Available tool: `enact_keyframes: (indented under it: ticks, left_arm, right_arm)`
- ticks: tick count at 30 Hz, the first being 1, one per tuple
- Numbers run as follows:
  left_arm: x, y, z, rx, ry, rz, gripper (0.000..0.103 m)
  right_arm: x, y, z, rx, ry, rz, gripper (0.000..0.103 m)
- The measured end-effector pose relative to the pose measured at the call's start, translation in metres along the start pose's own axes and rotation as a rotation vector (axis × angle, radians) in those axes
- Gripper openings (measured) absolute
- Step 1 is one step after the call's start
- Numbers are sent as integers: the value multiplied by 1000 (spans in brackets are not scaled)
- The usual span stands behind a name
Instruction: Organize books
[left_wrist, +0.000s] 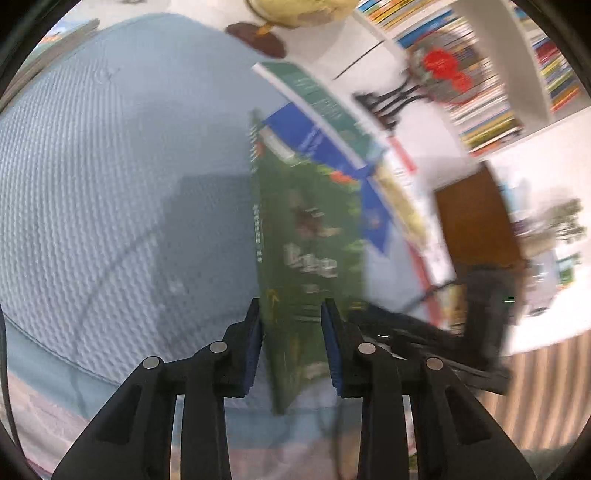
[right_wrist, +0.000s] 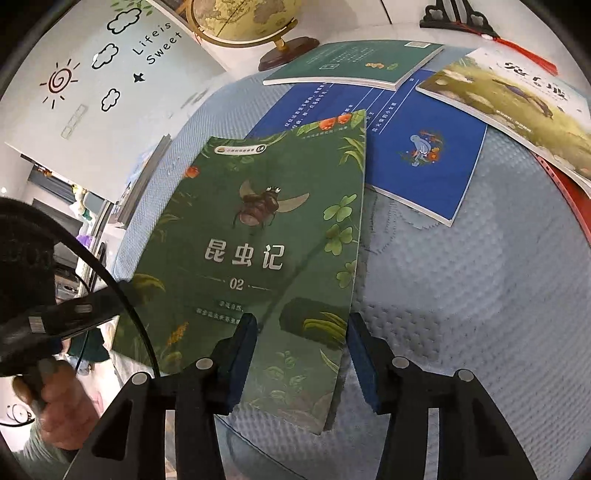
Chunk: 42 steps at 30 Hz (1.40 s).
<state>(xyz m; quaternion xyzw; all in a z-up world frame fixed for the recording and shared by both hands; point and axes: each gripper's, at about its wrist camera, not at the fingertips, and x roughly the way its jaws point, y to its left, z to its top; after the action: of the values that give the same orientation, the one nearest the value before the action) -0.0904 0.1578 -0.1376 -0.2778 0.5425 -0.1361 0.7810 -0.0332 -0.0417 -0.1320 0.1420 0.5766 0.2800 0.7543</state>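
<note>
Surface (right_wrist: 480, 295) first: pale blue textured cloth, filling most of both views and carrying every book.

Ahead of the right gripper (right_wrist: 301, 354), well beyond its tips, three books lie flat and overlapped: a dark green book (right_wrist: 354, 62) farthest, a blue book (right_wrist: 424, 147) under its near edge, and a yellow-green picture book (right_wrist: 517, 103) off to the right lapping the blue one. Loose spread, not yet squared into a pile.

Green insect book (right_wrist: 258, 258), beetle on its cover, sits nearest. Its lower edge reaches between the right gripper's fingers, but those are spread wide, the left pad (right_wrist: 240, 354) over the cover and the right one clear of the book's right edge. No grip there, I judge; it looks to be waiting alongside.

Left gripper (left_wrist: 291, 347), seen in its own blurred view, has the same green insect book (left_wrist: 306, 240) between its narrow-set pads, edge-on. Likely clamped, lifting that side off the cloth; in the right view the left gripper's body (right_wrist: 66, 314) meets the book's left margin. Holding by the edge would let the book swing over toward the pile.

Globe (right_wrist: 251, 22) stands beyond the cloth, far ahead and left.
</note>
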Motion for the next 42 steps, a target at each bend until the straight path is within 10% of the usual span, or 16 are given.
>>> enact_keyframes:
  ticks: [6,11,17,20,22,33,42]
  left_arm:
    - [38,-5,1,-21,63,21,15]
    - [34,-13,12,-143,81,-263,13]
    - [34,-17,18,-230,87,-417,13]
    - [41,-15,16,-261,117,-437,13]
    - [46,-11,14,-291,137,-441,13]
    - [35,-57,1,173,112,99,15]
    - [-17,-27,19,219,38,90,15]
  right_arm:
    - [1,4,-3,16,4,-1,52]
    - [-11,-9,0,122,32,101,63]
    - [-17,-45,-6,320,25,335,76]
    - [-4,-52,-8,415,26,497,71]
    - [1,-51,-9,455,16,573,49]
    - [-8,29,-13,22,-38,72,31]
    - [-14,105,1,-149,-107,-9,31]
